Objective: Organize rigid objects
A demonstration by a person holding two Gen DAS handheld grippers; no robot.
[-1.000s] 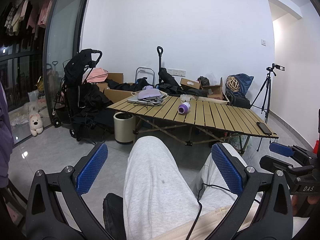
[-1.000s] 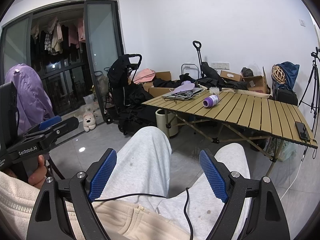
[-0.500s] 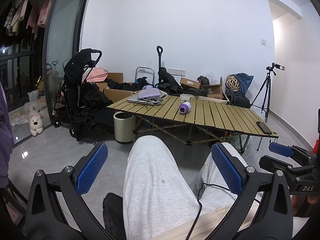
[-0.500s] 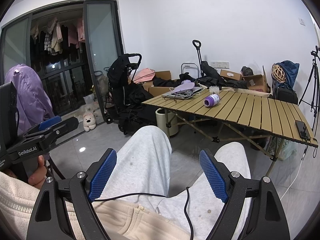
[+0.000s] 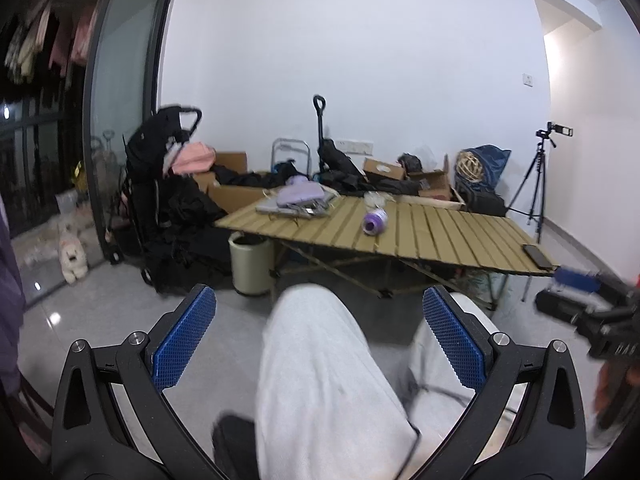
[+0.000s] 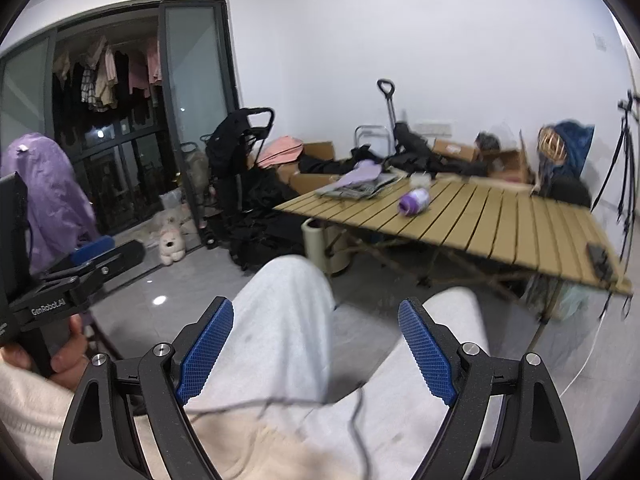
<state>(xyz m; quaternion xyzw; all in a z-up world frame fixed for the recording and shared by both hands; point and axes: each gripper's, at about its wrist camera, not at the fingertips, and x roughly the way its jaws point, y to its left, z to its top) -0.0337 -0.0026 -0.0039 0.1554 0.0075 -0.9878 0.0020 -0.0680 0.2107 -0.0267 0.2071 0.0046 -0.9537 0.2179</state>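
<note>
A slatted wooden folding table [image 5: 432,236] [image 6: 500,224] stands across the room. On it lie a purple bottle on its side [image 5: 374,221] [image 6: 414,201], a laptop with a purple cloth on it [image 5: 294,200] [image 6: 358,182], and a black phone [image 5: 538,255] [image 6: 599,258] near the right end. My left gripper [image 5: 319,328] is open and empty, held over the person's grey trousered knee [image 5: 320,360]. My right gripper [image 6: 316,344] is open and empty above the lap. Both are far from the table.
A cream bin [image 5: 251,264] stands under the table's left end. A black stroller [image 5: 168,196], cardboard boxes [image 5: 236,188] and bags line the back wall. A tripod [image 5: 538,184] stands at the right. A plush toy [image 5: 72,254] sits by the glass door.
Both grippers have lifted and shifted, with motion blur now. The right wrist view has swung so the table sits further right. Both stay open.
</note>
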